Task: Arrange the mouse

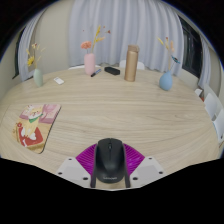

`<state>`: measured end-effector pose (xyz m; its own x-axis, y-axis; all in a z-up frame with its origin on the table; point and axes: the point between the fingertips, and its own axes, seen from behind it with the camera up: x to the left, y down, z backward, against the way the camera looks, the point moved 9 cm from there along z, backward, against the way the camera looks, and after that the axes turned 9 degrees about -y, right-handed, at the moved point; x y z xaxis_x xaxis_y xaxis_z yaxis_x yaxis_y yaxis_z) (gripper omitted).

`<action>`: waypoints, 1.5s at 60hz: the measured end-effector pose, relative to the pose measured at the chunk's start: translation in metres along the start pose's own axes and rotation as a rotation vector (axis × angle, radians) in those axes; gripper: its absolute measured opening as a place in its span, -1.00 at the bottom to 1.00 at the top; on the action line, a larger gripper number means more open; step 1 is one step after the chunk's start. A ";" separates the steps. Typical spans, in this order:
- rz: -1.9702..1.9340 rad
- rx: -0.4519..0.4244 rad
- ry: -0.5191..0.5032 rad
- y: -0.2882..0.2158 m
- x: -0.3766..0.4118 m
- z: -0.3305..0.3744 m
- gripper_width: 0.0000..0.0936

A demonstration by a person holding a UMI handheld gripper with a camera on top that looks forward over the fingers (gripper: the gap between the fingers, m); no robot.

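Note:
A black computer mouse [109,160] sits between my two fingers, its scroll wheel pointing away over the light wooden table [110,110]. The purple pads [93,157] press against both of its sides. My gripper [109,165] is shut on the mouse, at the near part of the table. I cannot tell whether the mouse rests on the table or is held just above it.
A printed mat with a cartoon figure [37,124] lies on the table ahead to the left. Along the far edge stand a blue vase [38,76], a pink vase [90,63], a brown bottle [130,61], a small dark box [112,71] and a second blue vase [167,80].

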<state>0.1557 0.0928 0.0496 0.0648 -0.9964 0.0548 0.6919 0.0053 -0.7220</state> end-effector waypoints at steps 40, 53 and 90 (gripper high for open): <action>0.051 -0.118 -0.216 -0.116 0.264 -0.060 -0.24; 0.065 -0.031 -0.148 -0.071 0.275 -0.094 -0.22; -0.001 0.022 -0.212 -0.026 0.230 0.102 0.82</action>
<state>0.2265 -0.1280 0.1513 0.2124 -0.9563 0.2008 0.7077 0.0088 -0.7064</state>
